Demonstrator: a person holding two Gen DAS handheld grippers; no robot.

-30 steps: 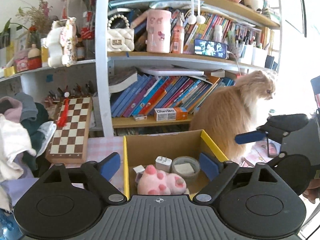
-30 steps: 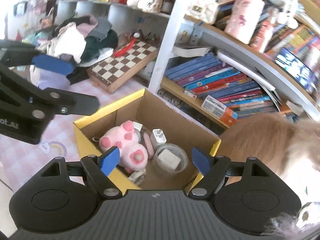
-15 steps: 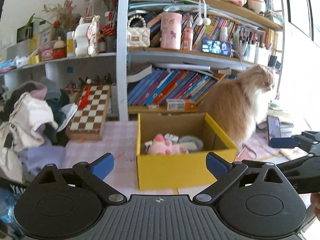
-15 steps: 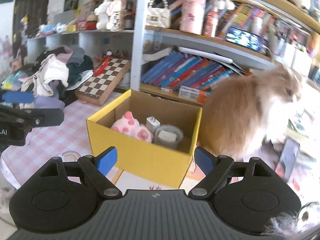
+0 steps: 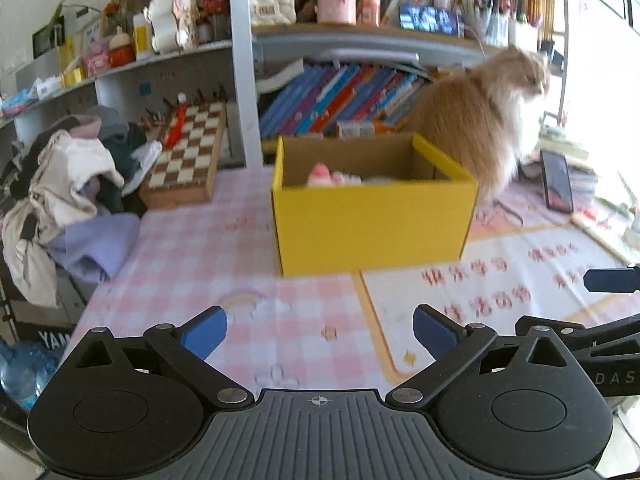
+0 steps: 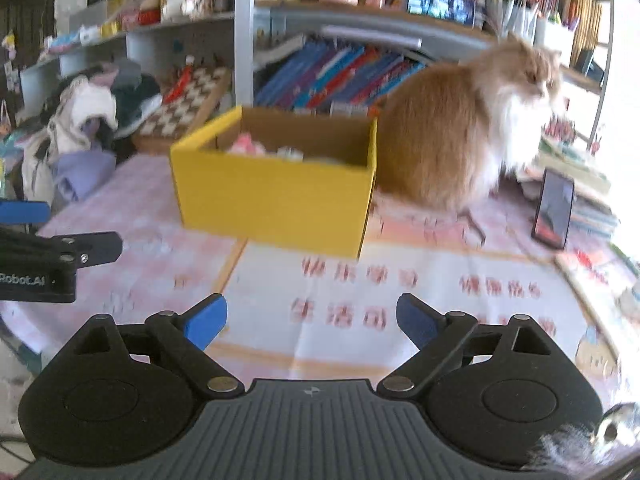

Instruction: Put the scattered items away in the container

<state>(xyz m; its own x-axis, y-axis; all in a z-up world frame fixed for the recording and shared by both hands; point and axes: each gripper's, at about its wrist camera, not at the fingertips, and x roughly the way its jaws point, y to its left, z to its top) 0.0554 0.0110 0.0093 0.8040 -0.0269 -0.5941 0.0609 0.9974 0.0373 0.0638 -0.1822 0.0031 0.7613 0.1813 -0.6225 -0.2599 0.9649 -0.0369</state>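
Both claws, left and right, spread apart, empty; yellow cardboard box straight ahead mid-bench, nearer left.

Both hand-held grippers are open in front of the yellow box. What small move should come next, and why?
Probably rest. Both the left hand-held gripper and right hand-held gripper are open and hold nothing, the yellow cardboard box already holds the pink plush toy, and no loose small item shows on the pink checked tablecloth near it.
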